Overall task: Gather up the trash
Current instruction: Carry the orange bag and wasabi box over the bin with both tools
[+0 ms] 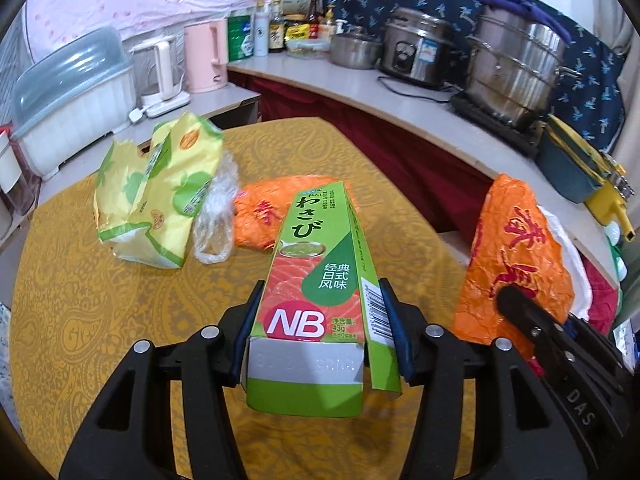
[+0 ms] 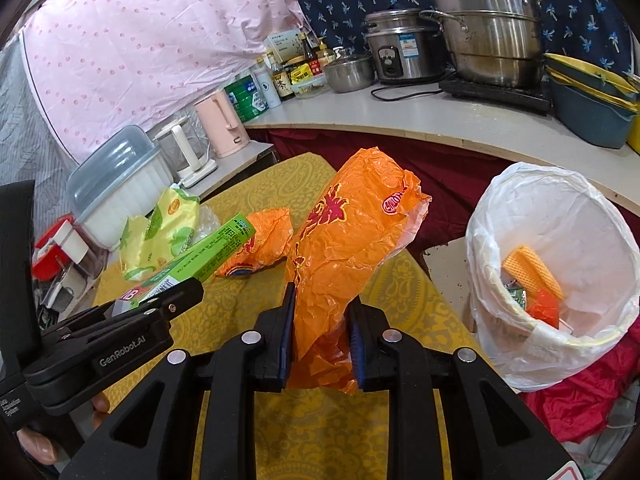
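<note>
My left gripper (image 1: 320, 316) is shut on a green wasabi box (image 1: 316, 264) and holds it above the yellow table (image 1: 100, 320). It also shows in the right wrist view (image 2: 168, 296) with the box (image 2: 208, 252). My right gripper (image 2: 322, 332) is shut on a crumpled orange wrapper (image 2: 344, 248), also seen in the left wrist view (image 1: 516, 256). A bin with a white liner (image 2: 560, 208) stands to the right of the table and holds some trash. On the table lie a second orange wrapper (image 1: 264, 216), a yellow-green bag (image 1: 160, 192) and a clear plastic bag (image 1: 216, 216).
A counter (image 1: 400, 84) curves behind the table with steel pots (image 1: 516, 64), a rice cooker (image 1: 416, 48), a pink kettle (image 1: 206, 56), bottles and a lidded white box (image 1: 76, 96). A blue and yellow basin (image 2: 592, 96) sits at the counter's right end.
</note>
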Motion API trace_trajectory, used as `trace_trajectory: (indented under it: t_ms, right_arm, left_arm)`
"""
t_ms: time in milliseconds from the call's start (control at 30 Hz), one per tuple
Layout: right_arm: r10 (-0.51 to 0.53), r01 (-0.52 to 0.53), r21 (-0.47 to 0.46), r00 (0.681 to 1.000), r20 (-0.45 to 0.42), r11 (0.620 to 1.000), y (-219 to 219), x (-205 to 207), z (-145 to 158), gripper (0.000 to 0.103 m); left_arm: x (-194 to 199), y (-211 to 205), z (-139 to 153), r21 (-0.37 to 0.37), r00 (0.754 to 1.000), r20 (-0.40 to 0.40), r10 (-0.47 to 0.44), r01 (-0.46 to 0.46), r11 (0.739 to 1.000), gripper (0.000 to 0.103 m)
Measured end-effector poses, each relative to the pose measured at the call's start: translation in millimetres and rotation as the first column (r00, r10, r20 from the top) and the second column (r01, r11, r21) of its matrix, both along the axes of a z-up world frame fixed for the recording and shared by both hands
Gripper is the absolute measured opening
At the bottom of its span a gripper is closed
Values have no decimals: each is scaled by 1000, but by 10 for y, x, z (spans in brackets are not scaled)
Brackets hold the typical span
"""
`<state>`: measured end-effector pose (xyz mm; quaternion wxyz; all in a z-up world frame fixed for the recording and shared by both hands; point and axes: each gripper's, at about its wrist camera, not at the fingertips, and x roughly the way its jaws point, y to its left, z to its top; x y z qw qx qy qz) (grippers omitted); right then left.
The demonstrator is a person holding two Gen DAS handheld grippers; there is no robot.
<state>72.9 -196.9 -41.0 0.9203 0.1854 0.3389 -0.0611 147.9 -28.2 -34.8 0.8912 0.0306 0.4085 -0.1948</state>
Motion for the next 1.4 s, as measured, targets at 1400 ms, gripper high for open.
trace_trajectory:
  t_ms: [1400]
  right_arm:
    - [-385, 384, 27, 921, 59, 923, -1942, -1085, 58, 22]
  left_arm:
    - [-694, -2368, 185, 31, 908, 48, -415, 414, 910, 52]
